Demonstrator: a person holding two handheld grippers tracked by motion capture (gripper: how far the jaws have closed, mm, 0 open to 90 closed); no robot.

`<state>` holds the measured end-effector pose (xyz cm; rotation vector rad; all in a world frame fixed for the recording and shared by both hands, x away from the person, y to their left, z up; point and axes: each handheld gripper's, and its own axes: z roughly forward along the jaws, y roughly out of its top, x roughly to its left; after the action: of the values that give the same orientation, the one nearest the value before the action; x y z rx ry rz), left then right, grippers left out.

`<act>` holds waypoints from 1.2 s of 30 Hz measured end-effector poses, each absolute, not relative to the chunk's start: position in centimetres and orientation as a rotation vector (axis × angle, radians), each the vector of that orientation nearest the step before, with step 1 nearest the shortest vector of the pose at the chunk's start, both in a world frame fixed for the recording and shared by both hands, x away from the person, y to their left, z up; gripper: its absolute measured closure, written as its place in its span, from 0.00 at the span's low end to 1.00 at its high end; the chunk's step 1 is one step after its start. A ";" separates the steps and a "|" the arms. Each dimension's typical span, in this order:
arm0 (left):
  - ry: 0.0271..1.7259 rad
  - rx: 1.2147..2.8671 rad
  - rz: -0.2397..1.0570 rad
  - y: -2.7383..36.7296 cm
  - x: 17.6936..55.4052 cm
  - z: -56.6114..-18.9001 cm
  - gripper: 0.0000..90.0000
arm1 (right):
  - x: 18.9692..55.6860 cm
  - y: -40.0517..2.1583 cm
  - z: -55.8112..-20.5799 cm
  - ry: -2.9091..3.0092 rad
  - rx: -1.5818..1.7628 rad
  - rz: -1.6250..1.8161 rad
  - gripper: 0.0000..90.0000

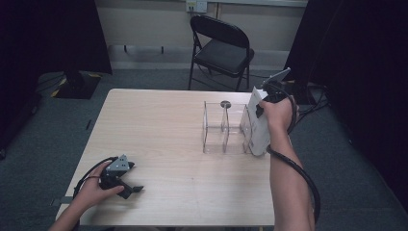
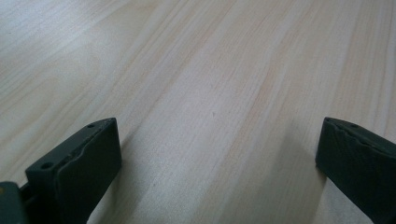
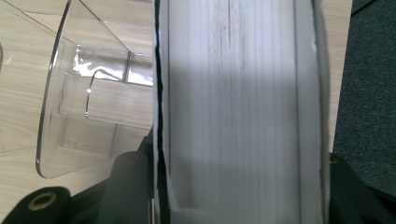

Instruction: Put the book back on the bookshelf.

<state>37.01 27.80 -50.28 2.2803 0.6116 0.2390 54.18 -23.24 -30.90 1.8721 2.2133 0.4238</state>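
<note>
- High view: the right gripper (image 1: pixel 263 103) is held at the far right edge of the table (image 1: pixel 168 144), and its jaws pinch a white book (image 1: pixel 257 126) that stands tall on end.
- High view: the book's lower end sits at the right end of a clear acrylic rack (image 1: pixel 225 127), just beside the rack's rightmost divider; whether it rests inside a slot or outside the end wall cannot be told.
- High view: a small dark round thing (image 1: pixel 225 104) lies at the rack's far edge.
- High view: the left gripper (image 1: pixel 126 185) rests low on the table near the front left corner, well apart from the rack, with the person's hand wrapped around it.
- High view: a black folding chair (image 1: pixel 221 50) stands on the floor beyond the table.
- Left gripper view: the jaws are spread wide, with bare wood-grain table (image 2: pixel 210 93) between them and nothing touching the pads.
- Right gripper view: the jaws press on both covers of the book (image 3: pixel 238 107), with the white page edges facing the camera.
- Right gripper view: the clear rack (image 3: pixel 84 112) lies just left of the book on the table, and dark carpet (image 3: pixel 369 84) shows at the right.
</note>
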 end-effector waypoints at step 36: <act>0.613 2.284 0.247 27.8 37.0 -50.3 0.00 | 54.4 -24.3 -31.1 2.242 1.912 0.444 0.54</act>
<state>37.02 27.79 -50.26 2.2842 0.6128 0.2467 54.40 -24.26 -31.10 1.9120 2.2421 0.4438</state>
